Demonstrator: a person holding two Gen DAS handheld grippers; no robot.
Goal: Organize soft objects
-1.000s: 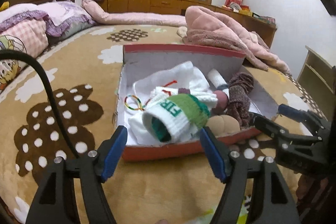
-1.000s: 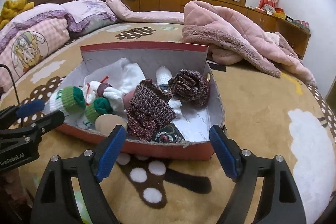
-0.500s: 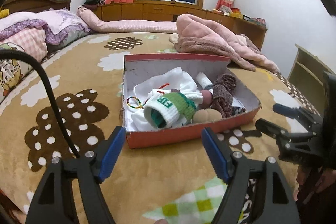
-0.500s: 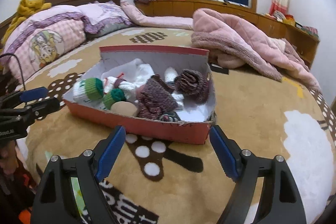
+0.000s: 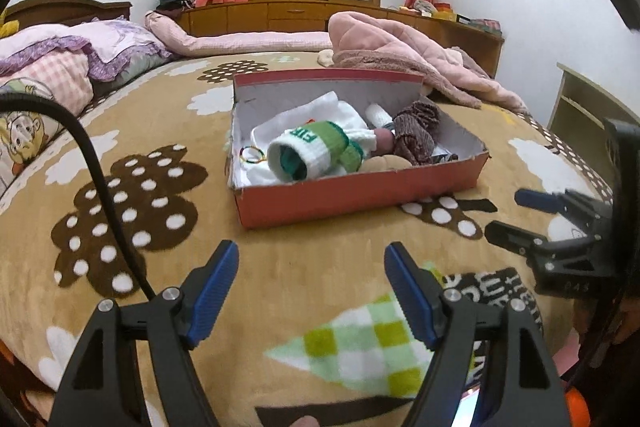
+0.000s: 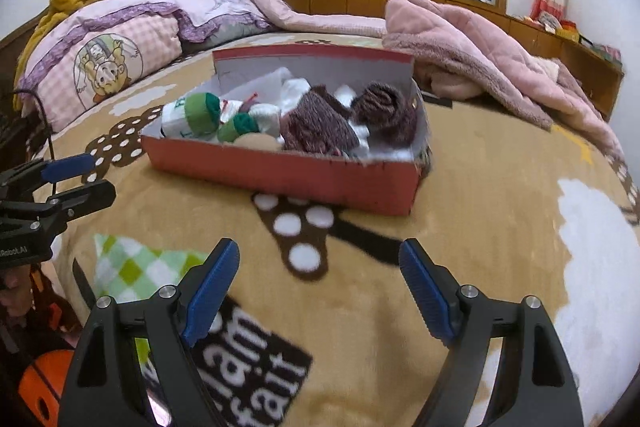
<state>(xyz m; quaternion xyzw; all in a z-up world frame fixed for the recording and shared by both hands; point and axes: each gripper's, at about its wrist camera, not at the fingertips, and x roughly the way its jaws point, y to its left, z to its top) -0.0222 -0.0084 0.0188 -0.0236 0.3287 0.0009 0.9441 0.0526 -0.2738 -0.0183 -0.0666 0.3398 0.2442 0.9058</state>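
Pulled back from the red cardboard box (image 5: 360,203) of rolled socks, now smaller at frame centre; left gripper (image 5: 312,291) and right gripper (image 6: 320,291) gaping, empty.

The red box (image 5: 352,195) at frame centre looks like matt cardboard, holding knitted socks (image 5: 308,151). Under it lies a plush, fuzzy blanket (image 5: 160,131). The blue ribbed gripper pads (image 5: 212,295) look rubbery, on matt black plastic.

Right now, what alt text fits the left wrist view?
A red box of rolled socks and soft items sits on a tan patterned blanket, beyond the open, empty left gripper. The right gripper shows at the right edge.
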